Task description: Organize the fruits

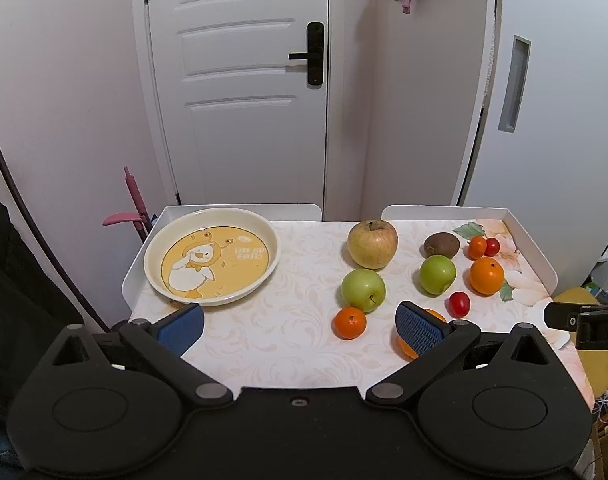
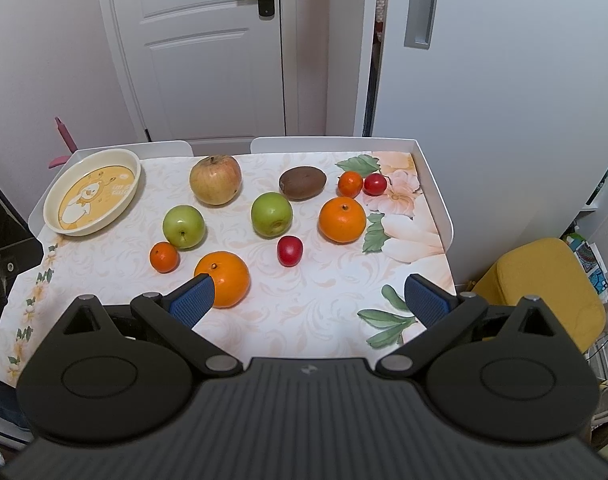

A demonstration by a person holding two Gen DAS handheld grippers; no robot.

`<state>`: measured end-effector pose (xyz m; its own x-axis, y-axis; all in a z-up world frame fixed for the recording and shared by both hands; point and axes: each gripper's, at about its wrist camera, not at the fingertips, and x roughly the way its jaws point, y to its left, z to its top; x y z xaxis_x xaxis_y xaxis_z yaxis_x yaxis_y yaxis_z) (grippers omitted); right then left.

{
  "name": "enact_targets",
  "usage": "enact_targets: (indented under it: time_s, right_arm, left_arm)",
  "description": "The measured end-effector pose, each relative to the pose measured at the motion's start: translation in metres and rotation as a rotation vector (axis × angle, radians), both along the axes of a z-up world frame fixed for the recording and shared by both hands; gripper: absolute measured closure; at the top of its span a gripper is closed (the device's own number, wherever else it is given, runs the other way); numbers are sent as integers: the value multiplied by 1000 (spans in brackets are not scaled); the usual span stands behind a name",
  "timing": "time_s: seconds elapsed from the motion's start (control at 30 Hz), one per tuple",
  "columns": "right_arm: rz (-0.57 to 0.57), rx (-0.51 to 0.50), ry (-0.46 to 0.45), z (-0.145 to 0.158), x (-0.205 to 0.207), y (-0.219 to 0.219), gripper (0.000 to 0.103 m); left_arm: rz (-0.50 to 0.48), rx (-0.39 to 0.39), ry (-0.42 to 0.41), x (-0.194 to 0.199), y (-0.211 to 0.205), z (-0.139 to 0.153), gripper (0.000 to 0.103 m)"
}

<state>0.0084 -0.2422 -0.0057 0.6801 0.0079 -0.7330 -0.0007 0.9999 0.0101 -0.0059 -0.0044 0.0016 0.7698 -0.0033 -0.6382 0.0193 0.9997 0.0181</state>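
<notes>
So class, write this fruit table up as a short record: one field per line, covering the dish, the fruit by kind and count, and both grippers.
dish: duck plate, empty, far left of table
apples: yellow-red apple, two green apples
oranges: near orange, far orange
small orange fruits: two
small red fruits: two
kiwi: one
left gripper: open, holding nothing
right gripper: open, holding nothing
</notes>
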Motion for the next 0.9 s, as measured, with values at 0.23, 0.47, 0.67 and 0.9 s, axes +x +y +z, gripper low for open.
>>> enact_targets:
  time_s: [0.23,0.47,0.67,0.9]
  right_arm:
    - [-1,1,0,1,0,1,0]
    - [-1,0,0,1,1,0,0]
    - [0,1,2,2,2,0,0]
    - [1,2,3,1,0,2,0]
  left_arm:
    - [-3,5,-1,-1,-1,0,0]
    - [-6,9,-4,-1,-2,-1,0]
    - [-5,9,-3,-1,-3,0,0]
    - [-4,6,-4,-1,-4,0,0]
